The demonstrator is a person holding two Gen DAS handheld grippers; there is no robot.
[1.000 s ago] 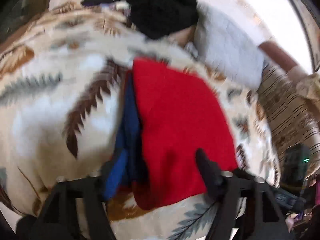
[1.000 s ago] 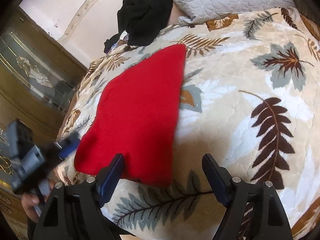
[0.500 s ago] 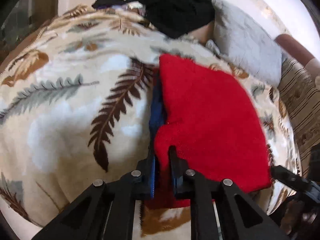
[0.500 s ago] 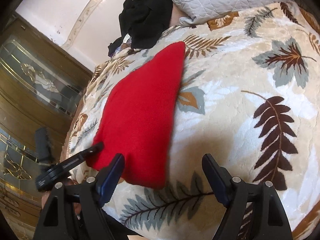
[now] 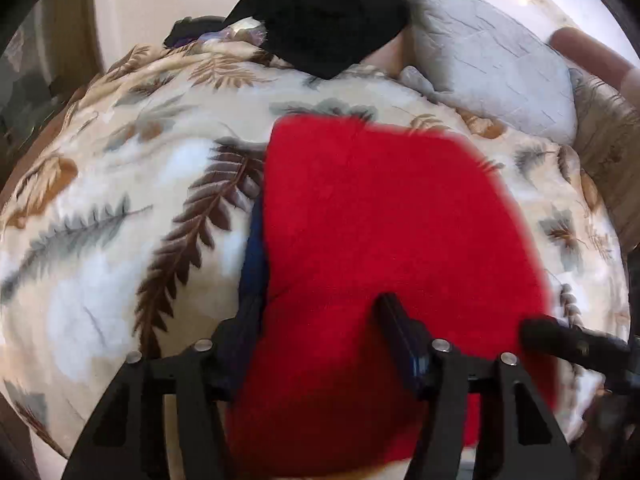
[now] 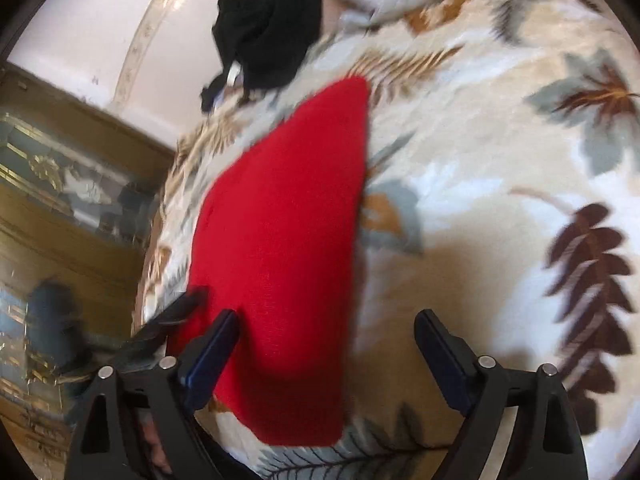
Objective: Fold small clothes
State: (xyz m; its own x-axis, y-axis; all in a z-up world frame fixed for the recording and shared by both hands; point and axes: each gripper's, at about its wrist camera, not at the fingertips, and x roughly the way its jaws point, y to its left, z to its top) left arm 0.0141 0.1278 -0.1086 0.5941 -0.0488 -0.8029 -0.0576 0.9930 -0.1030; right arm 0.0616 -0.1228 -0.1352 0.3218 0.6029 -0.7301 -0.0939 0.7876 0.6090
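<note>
Left wrist view: the left gripper (image 5: 316, 320) is opening, fingers spread over the near edge of the red garment (image 5: 384, 248), which is lying flat on the leaf-print blanket (image 5: 120, 240) with a blue layer (image 5: 253, 256) showing along its left edge. Right wrist view: the right gripper (image 6: 326, 338) is also opening, fingers wide apart, pinching nothing, the garment's near corner lying between them.

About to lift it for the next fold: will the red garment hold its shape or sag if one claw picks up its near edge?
The red garment looks like soft knit lying limp on the blanket, so it will probably sag. Its fuzzy surface should grip rather than slip. A blue layer shows at its edge and may slide out.
</note>
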